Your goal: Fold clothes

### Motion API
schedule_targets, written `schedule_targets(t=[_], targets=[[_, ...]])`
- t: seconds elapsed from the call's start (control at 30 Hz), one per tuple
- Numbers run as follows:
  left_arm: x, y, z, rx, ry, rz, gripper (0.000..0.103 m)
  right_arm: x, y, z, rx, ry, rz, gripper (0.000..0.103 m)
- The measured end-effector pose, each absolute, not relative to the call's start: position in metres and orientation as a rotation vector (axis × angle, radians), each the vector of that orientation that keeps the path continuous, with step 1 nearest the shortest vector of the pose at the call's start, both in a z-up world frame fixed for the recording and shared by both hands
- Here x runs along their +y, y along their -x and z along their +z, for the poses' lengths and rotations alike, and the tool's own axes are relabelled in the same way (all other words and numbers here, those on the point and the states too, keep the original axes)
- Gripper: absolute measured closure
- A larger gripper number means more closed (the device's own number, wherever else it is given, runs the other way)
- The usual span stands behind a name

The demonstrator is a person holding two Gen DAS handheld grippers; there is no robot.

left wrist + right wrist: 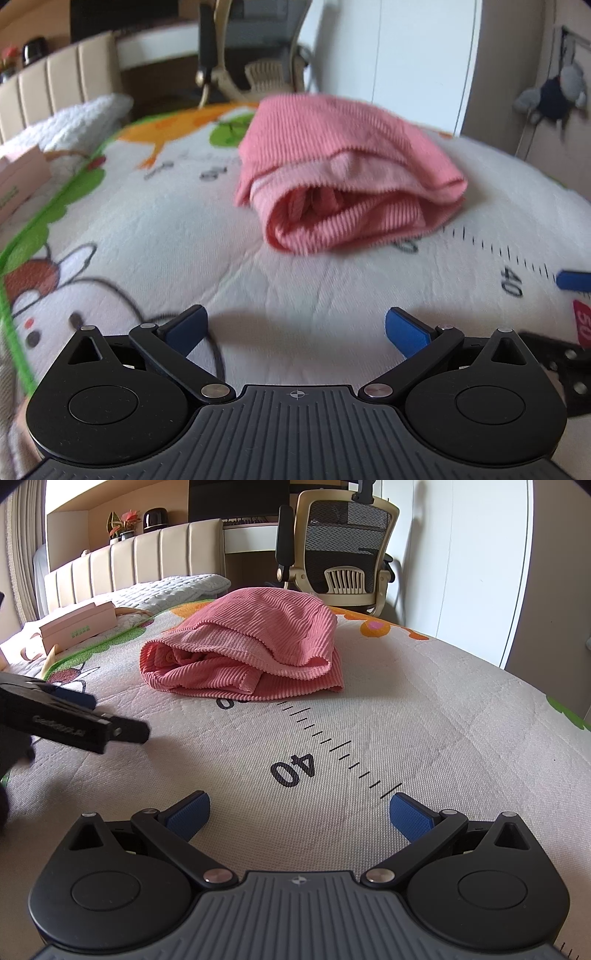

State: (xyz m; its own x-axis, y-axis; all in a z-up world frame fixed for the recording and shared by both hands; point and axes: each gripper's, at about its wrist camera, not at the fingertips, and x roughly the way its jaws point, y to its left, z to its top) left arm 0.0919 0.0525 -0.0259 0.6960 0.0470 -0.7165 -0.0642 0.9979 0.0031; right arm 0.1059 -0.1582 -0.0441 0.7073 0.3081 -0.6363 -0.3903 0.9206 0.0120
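Note:
A pink ribbed garment (343, 173) (251, 650) lies folded in a thick bundle on the printed bed cover (166, 229) (424, 709). My left gripper (295, 326) is open and holds nothing; it hovers over the cover a short way in front of the bundle. My right gripper (299, 812) is also open and holds nothing, near the printed "40" mark, further back from the bundle. In the right wrist view the left gripper (92, 716) shows at the left edge. One blue fingertip of the right gripper (572, 280) shows at the right edge of the left wrist view.
A pink box (77, 627) and a white quilted blanket (177, 587) lie at the head of the bed by the padded headboard (140, 561). An office chair (343, 550) stands beyond the far edge. A plush toy (554, 92) hangs on the wall to the right.

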Motion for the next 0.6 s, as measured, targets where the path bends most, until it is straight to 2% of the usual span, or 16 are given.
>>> schedule_targets(t=[0.6], targets=[[0.050,-0.075,-0.028,0.752,0.025,0.069,0.000,-0.158,-0.105,-0.044,0.681,0.131,0.389,0.000]])
